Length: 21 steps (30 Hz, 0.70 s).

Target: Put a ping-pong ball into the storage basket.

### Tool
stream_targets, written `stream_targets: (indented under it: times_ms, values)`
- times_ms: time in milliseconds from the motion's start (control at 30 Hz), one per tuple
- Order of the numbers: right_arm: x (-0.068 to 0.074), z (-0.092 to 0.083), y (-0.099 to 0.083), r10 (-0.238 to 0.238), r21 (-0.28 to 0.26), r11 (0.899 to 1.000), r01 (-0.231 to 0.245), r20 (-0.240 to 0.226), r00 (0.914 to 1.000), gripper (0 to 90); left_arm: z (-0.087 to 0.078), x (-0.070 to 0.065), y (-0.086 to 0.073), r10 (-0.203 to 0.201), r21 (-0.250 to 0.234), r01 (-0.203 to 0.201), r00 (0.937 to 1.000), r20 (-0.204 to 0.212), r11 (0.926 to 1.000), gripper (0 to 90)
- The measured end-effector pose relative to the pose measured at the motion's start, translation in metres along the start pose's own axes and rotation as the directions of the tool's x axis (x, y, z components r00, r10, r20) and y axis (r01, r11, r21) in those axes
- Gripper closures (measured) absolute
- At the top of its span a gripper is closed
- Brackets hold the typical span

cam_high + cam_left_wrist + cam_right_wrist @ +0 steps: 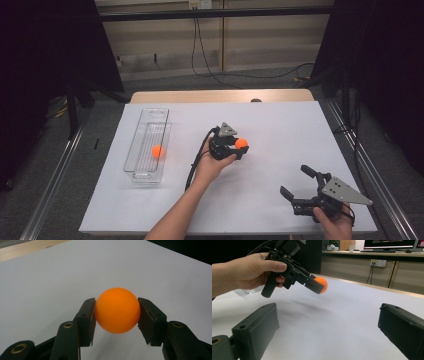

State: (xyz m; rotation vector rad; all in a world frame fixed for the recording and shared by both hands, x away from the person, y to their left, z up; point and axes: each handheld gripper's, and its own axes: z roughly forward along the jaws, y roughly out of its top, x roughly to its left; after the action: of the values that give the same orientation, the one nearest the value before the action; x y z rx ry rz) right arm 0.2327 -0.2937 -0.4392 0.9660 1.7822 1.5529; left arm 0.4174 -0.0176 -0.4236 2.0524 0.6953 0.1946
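Item 1: small round orange plastic ball (pixel 242 143), held clear above the desk, near the middle of the white sheet. It is a sphere, so it has no long axis and no facing direction to record. In the left gripper view the ball (pixel 117 310) sits squarely between the two black pads, one touching each side.

Item 2: left gripper (pixel 236 148), black, gripped by the person's left hand (pixel 212 167). Fingers (pixel 86 320) closed down onto the orange ball. It points toward about 2 o'clock in the high view. In the right gripper view this gripper (pixel 318 286) tilts down toward the sheet, and its shadow lies below.

Item 3: right gripper (pixel 297 181), black with a grey three-cornered plate, at about 5 o'clock on the desk, held by the right hand (pixel 336 222). Fingers (pixel 257 326) spread wide apart, nothing between them; it points toward 10 o'clock.

Item 4: second small orange ball (pixel 157 151), lying inside the long clear plastic bin (pixel 145 175).

Item 5: that bin, rectangular, at 9 o'clock on the sheet, long axis running from 12 to 6 o'clock.

Item 6: desk (pixel 280 200), wooden, covered by a white sheet.
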Motion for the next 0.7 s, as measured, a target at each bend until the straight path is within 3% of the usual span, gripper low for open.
stream_targets:
  times_ms: [700]
  values:
    - [0.001,0.000,0.000,-0.002,-0.001,1.000,0.002,-0.001,1.0000,2.3,-0.011,0.006,-0.008,-0.003,0.010,0.003,1.0000,-0.008,0.9999,50.9]
